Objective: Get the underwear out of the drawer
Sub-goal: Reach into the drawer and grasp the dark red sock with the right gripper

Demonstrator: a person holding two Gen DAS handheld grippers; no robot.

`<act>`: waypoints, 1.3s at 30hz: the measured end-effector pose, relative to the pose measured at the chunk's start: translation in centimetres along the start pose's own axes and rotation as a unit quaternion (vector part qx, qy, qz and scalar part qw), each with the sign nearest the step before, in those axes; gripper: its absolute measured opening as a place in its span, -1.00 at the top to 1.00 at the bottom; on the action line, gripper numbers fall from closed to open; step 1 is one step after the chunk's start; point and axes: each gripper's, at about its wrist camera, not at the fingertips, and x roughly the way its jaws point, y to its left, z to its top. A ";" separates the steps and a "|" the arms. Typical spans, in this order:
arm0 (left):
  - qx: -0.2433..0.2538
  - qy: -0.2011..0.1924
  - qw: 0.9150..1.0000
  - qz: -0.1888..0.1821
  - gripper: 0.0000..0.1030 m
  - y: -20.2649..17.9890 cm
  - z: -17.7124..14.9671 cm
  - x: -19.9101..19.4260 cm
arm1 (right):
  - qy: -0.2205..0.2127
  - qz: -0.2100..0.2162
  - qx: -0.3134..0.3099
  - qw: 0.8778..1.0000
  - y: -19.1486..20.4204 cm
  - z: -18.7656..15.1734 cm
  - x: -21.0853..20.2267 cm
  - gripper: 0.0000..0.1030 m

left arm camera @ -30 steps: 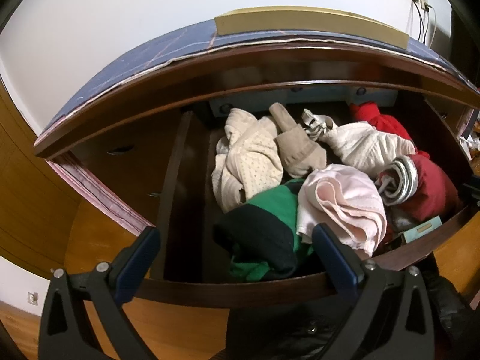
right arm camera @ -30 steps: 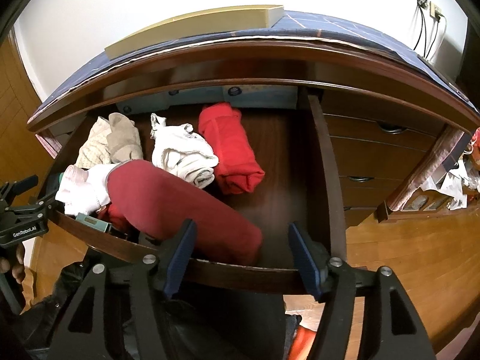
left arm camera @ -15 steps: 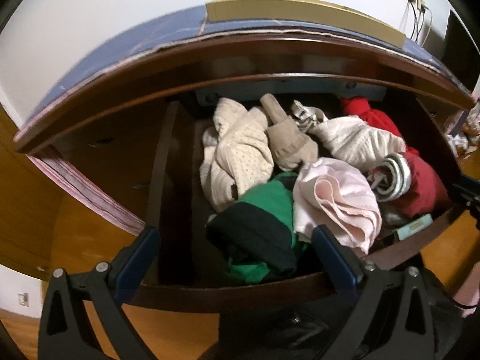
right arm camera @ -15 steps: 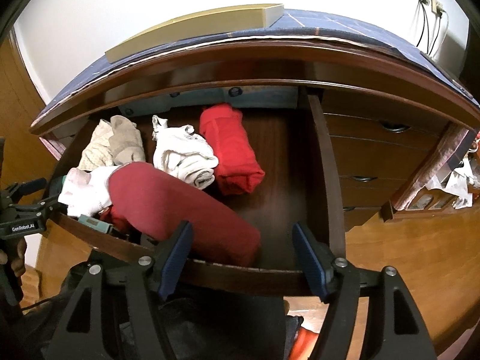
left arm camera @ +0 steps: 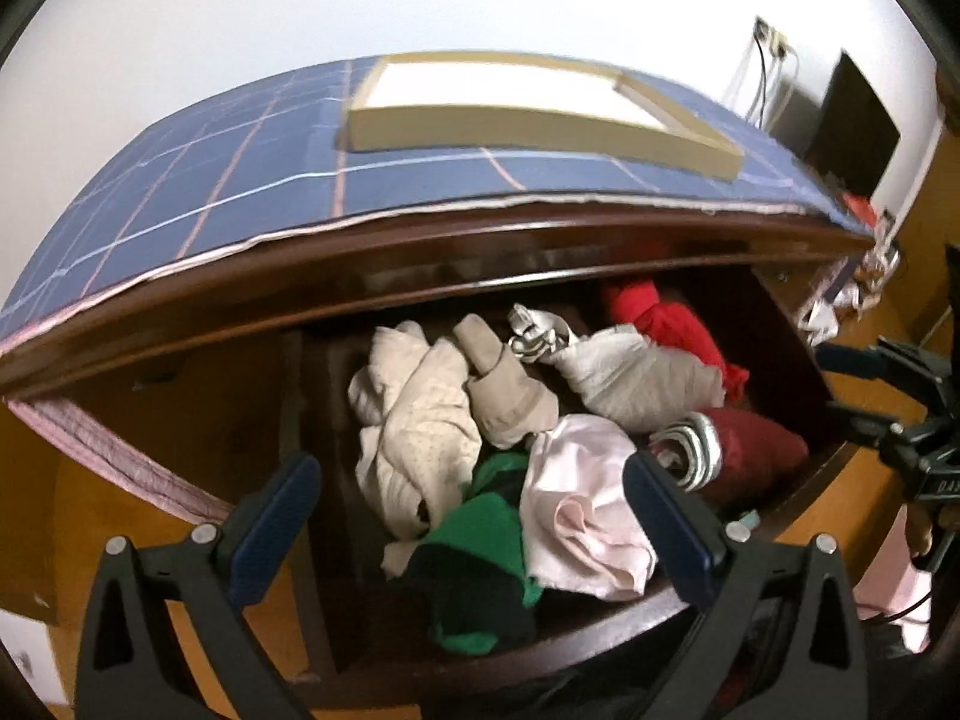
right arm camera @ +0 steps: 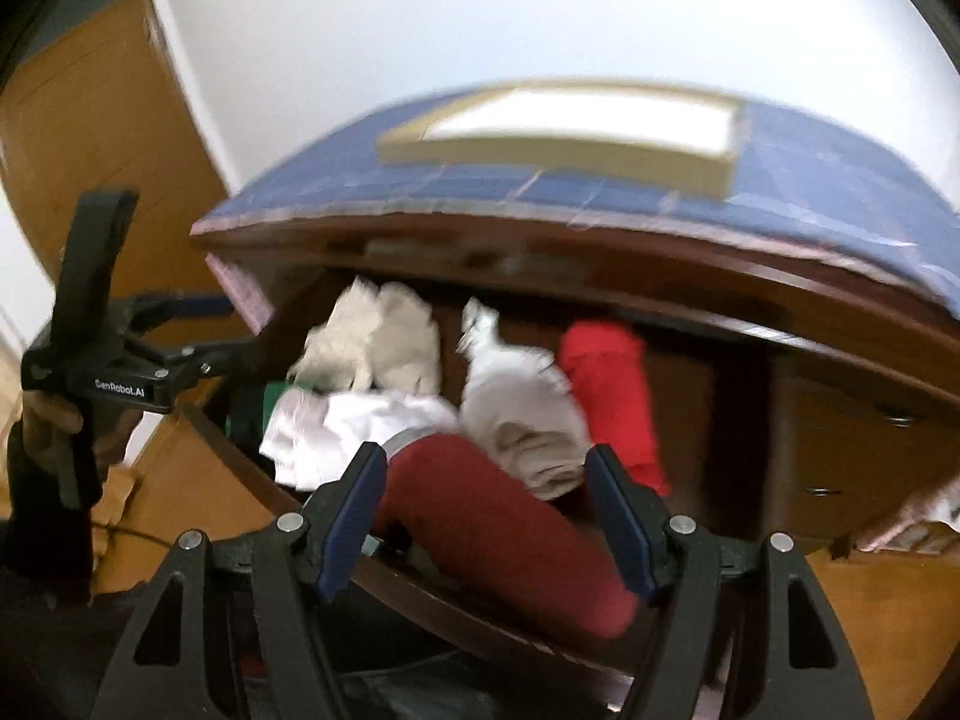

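Observation:
The open drawer point(left arm camera: 600, 630) holds a heap of underwear: a cream dotted piece point(left arm camera: 420, 420), a beige one point(left arm camera: 504, 396), a grey-white roll point(left arm camera: 636, 378), a bright red roll point(left arm camera: 666, 324), a pink piece point(left arm camera: 576, 510), a green and black piece point(left arm camera: 480, 546) and a dark red roll point(left arm camera: 756, 444). My left gripper point(left arm camera: 474, 516) hovers open above the drawer's front, over the green and pink pieces. My right gripper point(right arm camera: 486, 510) is open too, above the dark red roll point(right arm camera: 498, 528), with nothing pinched. The right wrist view is blurred.
A blue checked cloth point(left arm camera: 240, 192) covers the dresser top, with a flat beige box point(left arm camera: 528, 114) on it. Closed drawers point(right arm camera: 852, 456) lie to the right of the open one. A gloved hand point(right arm camera: 48, 438) holds the left gripper point(right arm camera: 120, 360) at the drawer's left corner.
Both grippers have risen and tipped upward, so the dresser top now shows from above. The right view has swung left over the clothes. The clothes lie as before.

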 end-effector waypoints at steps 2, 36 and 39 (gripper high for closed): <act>0.022 0.013 1.000 0.005 -0.99 -0.6 0.2 0.7 | 0.029 -0.007 -0.016 0.999 0.4 0.1 1.8 -0.36; 0.087 0.229 0.968 -0.056 -0.60 -5.8 0.4 11.5 | -0.018 0.224 0.329 0.917 -10.1 -1.9 2.0 0.40; 0.066 0.204 0.974 -0.071 -0.25 -4.9 0.5 10.4 | -0.030 0.256 0.378 0.889 -11.1 -2.6 2.9 0.40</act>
